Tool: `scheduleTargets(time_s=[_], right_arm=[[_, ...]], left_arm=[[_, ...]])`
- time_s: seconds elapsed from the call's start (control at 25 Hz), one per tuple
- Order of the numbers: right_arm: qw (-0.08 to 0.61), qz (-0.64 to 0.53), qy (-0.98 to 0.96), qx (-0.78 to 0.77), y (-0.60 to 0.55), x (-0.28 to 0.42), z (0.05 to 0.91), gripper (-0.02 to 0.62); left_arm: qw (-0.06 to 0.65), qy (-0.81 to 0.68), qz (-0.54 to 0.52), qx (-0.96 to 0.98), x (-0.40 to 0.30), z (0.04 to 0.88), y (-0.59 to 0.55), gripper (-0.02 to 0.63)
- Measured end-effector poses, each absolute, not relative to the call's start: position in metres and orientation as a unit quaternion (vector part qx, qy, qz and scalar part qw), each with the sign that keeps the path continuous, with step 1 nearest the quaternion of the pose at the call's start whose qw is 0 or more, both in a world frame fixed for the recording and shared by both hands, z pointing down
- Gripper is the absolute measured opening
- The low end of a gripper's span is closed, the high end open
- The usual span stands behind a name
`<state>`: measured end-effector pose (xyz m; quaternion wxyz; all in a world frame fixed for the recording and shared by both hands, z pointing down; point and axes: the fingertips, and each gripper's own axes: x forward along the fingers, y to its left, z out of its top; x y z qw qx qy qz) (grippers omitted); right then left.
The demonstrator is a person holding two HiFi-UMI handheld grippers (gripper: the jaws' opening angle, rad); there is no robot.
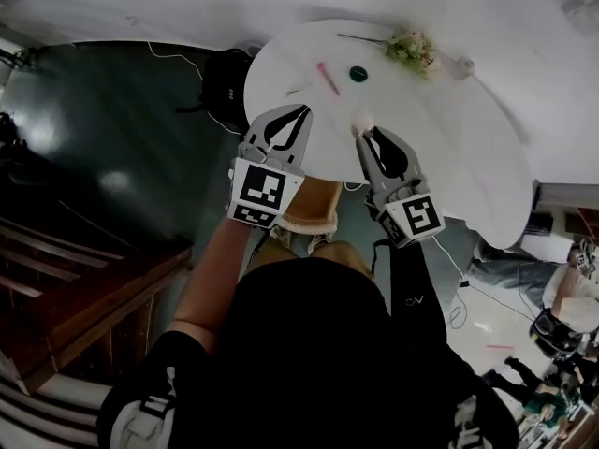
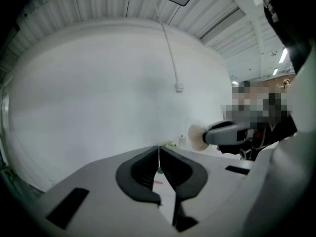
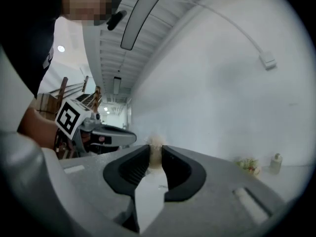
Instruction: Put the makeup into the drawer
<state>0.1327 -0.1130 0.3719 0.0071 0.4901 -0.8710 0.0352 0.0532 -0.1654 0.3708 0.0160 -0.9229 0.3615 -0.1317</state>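
Fig.: R gripper (image 1: 362, 135) clamps cream makeup puff (image 3: 156, 144) at jaw tips, protruding fwd; L gripper (image 2: 159, 151) jaws together, empty, alongside.

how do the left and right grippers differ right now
The left gripper has its fingers meeting at a thin slit. The right gripper has its fingers held apart. The left gripper carries nothing, while the right gripper pinches a cream makeup puff. Shared: both are grey and point side by side over the near edge of the white table.
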Motion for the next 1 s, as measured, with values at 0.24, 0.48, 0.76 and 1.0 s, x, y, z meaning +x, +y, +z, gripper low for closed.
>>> scheduleTargets(time_s=[0.24,0.48,0.76,1.0], right_arm=[[0.172,0.067,-0.904,0.385,-0.101,0.077,0.449,0.083],[0.271,0.144,-0.903,0.302,-0.073,0.037,0.537,0.084],[0.369,0.214,-0.873,0.237,-0.035,0.014,0.627,0.084],[0.454,0.23,-0.829,0.23,-0.019,0.03,0.679,0.092]], left_arm=[[-0.003,0.38,-0.129,-0.916,0.037,0.373,-0.163,0.011],[-0.009,0.399,-0.135,-0.907,0.016,0.378,-0.161,0.011],[-0.019,0.414,-0.147,-0.898,-0.003,0.387,-0.159,0.011],[-0.025,0.41,-0.155,-0.898,-0.006,0.393,-0.156,0.011]])
